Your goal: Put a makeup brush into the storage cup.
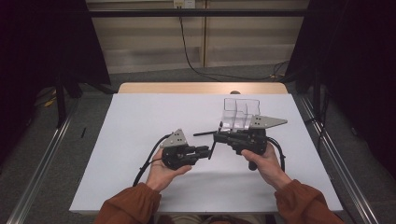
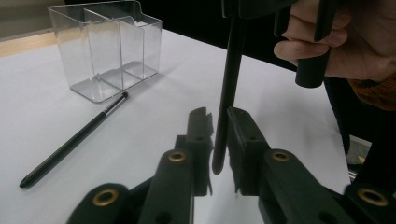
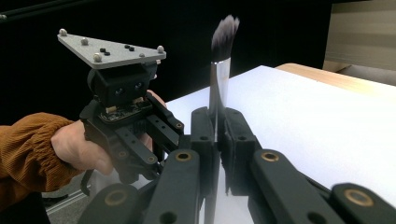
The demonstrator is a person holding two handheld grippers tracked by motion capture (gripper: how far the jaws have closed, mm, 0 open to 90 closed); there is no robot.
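The makeup brush point(image 3: 219, 70) has soft dark bristles, a shiny metal ferrule and a glossy black handle. The organiser point(image 2: 105, 46) is clear, smooth plastic — glassy. The pen point(image 2: 74, 140) is glossy black. The table point(image 1: 140, 121) looks matt white — wood edging behind.

White-topped table point(image 1: 140, 121) on grey floor point(image 1: 93, 93); pale wall panels point(image 1: 149, 42) behind, black curtains point(image 1: 42, 42) at sides.

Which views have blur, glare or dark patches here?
Right gripper view: the dark bristle tip of the silver-ferruled makeup brush is soft, and the backdrop is near black. Left gripper view: the clear plastic divided organiser carries pale reflections; the near jaws are blurred. High view: even light on the white table, dark curtains at the sides.
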